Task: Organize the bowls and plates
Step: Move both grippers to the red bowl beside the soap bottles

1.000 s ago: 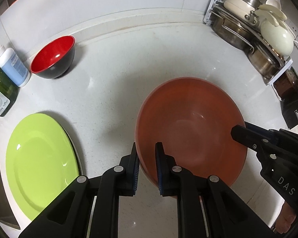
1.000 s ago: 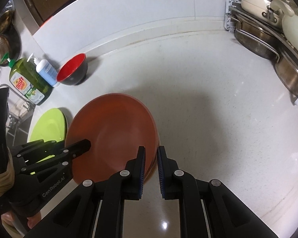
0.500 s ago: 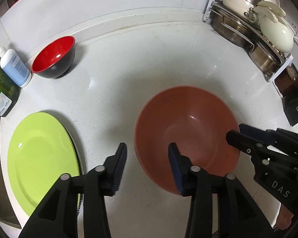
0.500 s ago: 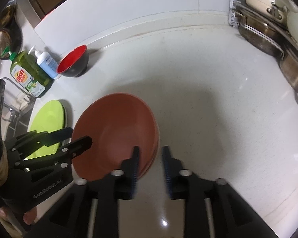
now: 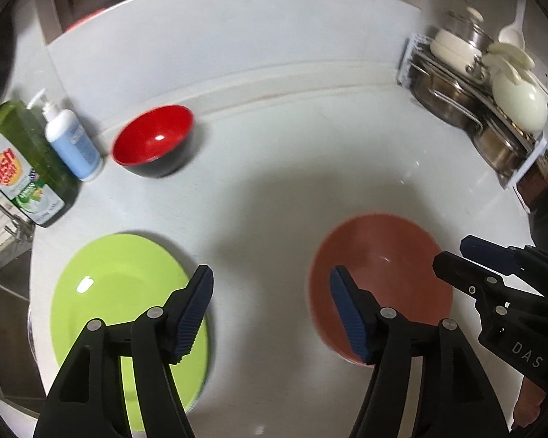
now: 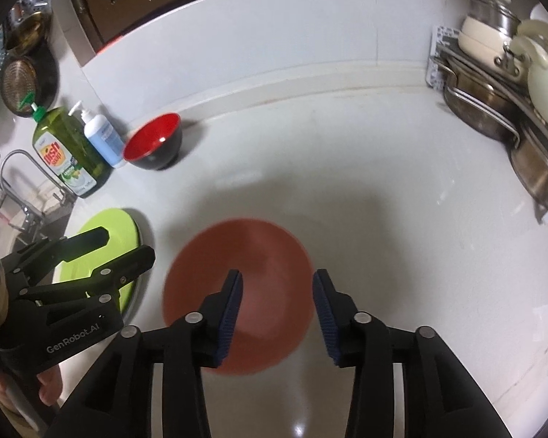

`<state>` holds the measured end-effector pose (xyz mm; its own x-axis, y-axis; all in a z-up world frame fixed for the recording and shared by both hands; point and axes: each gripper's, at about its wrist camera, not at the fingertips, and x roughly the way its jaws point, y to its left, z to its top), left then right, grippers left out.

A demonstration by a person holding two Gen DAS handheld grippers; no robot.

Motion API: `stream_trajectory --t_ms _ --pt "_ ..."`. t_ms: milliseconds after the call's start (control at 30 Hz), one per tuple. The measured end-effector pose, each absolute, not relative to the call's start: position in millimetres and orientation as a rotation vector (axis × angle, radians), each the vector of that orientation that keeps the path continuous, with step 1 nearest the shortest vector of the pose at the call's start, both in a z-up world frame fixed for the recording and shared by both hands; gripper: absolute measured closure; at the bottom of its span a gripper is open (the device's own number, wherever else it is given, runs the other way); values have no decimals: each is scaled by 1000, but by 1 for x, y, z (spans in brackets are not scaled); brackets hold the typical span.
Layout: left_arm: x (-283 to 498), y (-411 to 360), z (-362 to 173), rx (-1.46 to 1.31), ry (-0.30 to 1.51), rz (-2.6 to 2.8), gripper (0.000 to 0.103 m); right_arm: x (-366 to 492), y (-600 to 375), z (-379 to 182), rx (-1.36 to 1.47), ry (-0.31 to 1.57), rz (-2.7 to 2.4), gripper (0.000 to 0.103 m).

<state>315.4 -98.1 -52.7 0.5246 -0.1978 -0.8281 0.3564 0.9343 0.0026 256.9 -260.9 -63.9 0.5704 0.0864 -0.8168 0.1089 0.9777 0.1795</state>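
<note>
"GenRobot.AI" is read on the left gripper (image 6: 128,244) and "DAS" on the right gripper (image 6: 277,314), both spread wide and empty above the glossy round terracotta bowl (image 6: 270,252).

Each tool is black plastic with two long fingers. The left tool (image 5: 270,314) and the right tool (image 6: 277,319) have dark blue ribbed pads and round silver screws. White letters say "GenRobot.AI" on one and "DAS" on the other.
</note>
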Motion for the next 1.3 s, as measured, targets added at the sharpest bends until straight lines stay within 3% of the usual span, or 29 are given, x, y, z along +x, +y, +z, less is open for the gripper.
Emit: stream_trajectory --t_ms 200,567,1300 --pt "322 -72 -36 169 900 -272 22 271 -245 -51 214 922 6 53" --pt "342 -25 -9 165 804 -170 7 305 -211 -30 187 842 49 42" --pt "420 35 -1 197 771 -85 7 400 -159 -15 102 832 96 42"
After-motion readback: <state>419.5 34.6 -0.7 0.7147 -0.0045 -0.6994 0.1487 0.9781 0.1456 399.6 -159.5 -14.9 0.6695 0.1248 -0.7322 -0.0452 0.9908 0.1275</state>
